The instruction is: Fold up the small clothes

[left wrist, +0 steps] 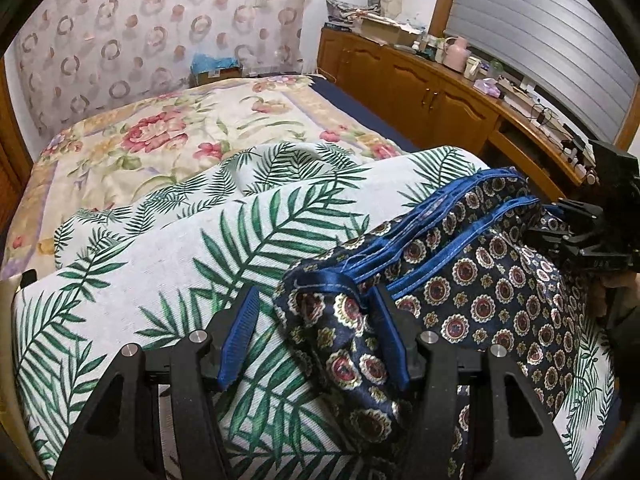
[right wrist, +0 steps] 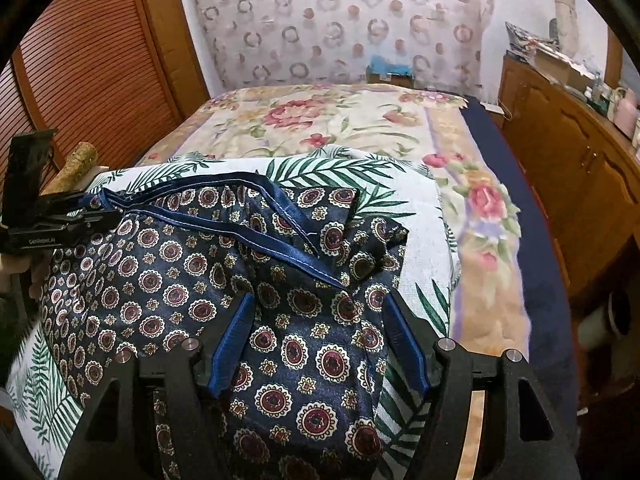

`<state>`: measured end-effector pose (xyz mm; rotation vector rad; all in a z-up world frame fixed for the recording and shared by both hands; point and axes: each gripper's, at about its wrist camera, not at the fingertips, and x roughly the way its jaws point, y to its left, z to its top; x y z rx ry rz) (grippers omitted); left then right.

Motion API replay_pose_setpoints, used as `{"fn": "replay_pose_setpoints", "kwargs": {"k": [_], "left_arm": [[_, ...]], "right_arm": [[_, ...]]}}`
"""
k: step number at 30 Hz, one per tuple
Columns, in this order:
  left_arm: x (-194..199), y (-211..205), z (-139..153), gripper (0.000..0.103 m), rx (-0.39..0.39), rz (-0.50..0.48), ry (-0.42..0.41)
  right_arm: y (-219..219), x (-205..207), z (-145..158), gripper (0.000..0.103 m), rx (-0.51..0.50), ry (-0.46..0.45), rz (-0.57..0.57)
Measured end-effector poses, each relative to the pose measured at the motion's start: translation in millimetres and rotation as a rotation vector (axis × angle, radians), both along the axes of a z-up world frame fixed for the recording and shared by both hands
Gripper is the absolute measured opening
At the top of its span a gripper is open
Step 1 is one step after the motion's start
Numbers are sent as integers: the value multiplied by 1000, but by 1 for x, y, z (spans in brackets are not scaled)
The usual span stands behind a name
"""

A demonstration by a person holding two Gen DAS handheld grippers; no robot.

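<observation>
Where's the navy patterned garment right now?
The navy patterned garment lies crumpled on the palm-leaf cloth at the bed's near end, between both grippers' fingers.

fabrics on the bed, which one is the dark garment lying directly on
The white palm-leaf cloth. The navy medallion-print garment lies on it, while the cream bedspread with pink flowers lies farther back, beneath the leaf cloth.

left gripper (left wrist: 316, 312) angled down, jaws apart, cloth between, not pinched; right gripper (right wrist: 320, 312) angled down, jaws apart.
</observation>
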<state>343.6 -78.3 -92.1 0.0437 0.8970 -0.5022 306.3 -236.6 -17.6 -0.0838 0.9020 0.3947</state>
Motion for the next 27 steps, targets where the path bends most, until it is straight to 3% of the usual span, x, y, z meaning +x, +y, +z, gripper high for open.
{"fn": "replay_pose_setpoints", "kwargs": {"k": [6,8,9,11,13,27], "left_arm": [[2,-6,0,54,-9,-32,-6],[2,-8,0,39,-9,-41,-7],[2,-8,0,34,-8,-42,-9],[2,-8,1,14,-24,-49,0],[-2,-5,5,8,-38,-50,-3],[-83,33,90,6,-112,-8,-264]], "right_arm": [[13,-3,-5,47,-17,-10,60],[14,-5,-5,36,-20,-17,78],[15,-5,-5,25,-8,-10,93],[15,-7,-5,17,0,-7,106],[15,-9,-3,9,-8,-19,105],[23,-77,66,7,41,-288,67]]}}
